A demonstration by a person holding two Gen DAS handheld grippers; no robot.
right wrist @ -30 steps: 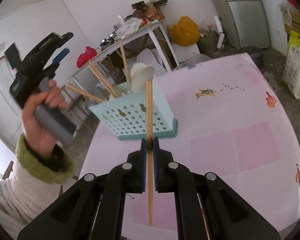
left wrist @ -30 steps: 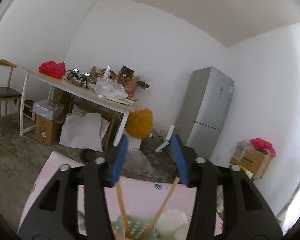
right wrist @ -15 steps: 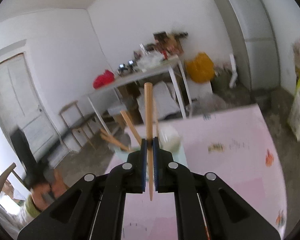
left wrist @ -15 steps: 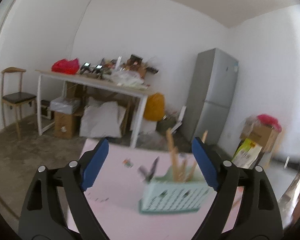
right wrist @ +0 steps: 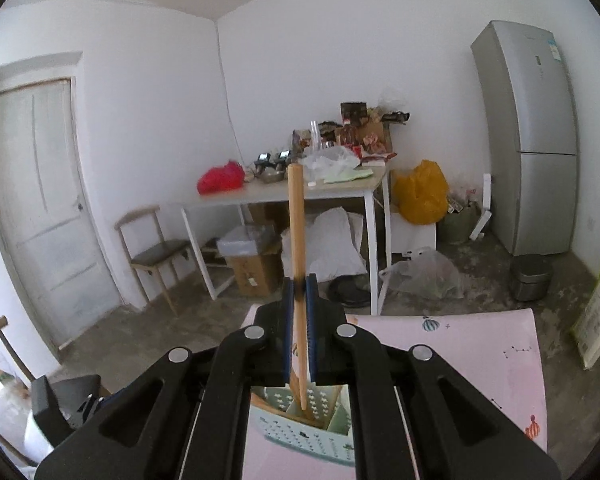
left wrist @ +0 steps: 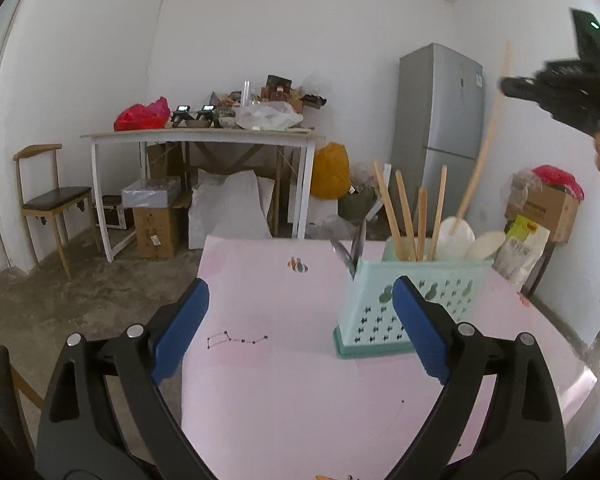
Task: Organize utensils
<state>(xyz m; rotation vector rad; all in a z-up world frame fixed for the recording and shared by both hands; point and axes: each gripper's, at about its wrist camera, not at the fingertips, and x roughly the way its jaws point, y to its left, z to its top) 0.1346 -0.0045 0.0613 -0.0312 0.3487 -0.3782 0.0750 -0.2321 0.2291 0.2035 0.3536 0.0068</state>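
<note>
Left wrist view faces the basket (left wrist: 412,304) level; right looks down into it, both near.

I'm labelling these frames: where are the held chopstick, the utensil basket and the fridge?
held chopstick (right wrist: 296,224): right wrist view, upper shaft.
utensil basket (left wrist: 376,312): left wrist view, front wall.
fridge (right wrist: 536,128): right wrist view, upper door.

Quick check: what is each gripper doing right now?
Left gripper: open, jaws just widened, nothing between them.
Right gripper: shut on a chopstick.
</note>
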